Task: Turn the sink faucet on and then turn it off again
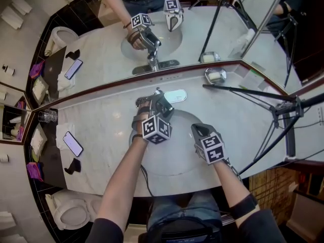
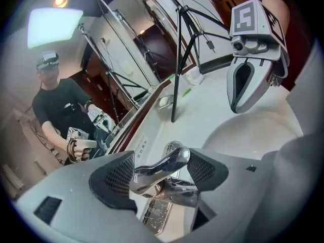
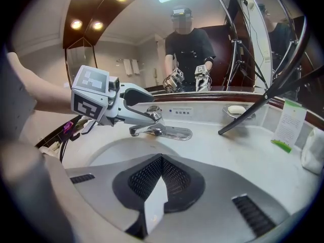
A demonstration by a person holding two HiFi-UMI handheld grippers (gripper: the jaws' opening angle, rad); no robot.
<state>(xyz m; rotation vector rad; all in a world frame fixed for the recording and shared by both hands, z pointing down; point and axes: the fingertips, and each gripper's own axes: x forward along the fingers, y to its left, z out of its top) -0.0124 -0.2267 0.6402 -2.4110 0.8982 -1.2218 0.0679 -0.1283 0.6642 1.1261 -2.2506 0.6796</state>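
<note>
The chrome faucet [image 1: 159,98] stands at the back of the white basin [image 1: 177,156], under the mirror. My left gripper [image 1: 154,105] is shut on the faucet's lever; in the left gripper view the lever [image 2: 172,163] lies clamped between the two dark pads of my left gripper [image 2: 162,172]. My right gripper [image 1: 197,130] hovers over the basin's right side, shut with nothing in it. The right gripper view shows its pads [image 3: 147,178] meeting at the tip, with the faucet [image 3: 152,119] and my left gripper [image 3: 147,113] beyond. No water stream shows under the spout [image 3: 134,131].
A soap dish [image 1: 216,75] sits right of the faucet. A black tripod [image 1: 263,94] slants across the counter's right side. A phone [image 1: 72,144] and glass tumblers [image 1: 47,116] lie at the left. The mirror [image 1: 101,39] rises directly behind the counter.
</note>
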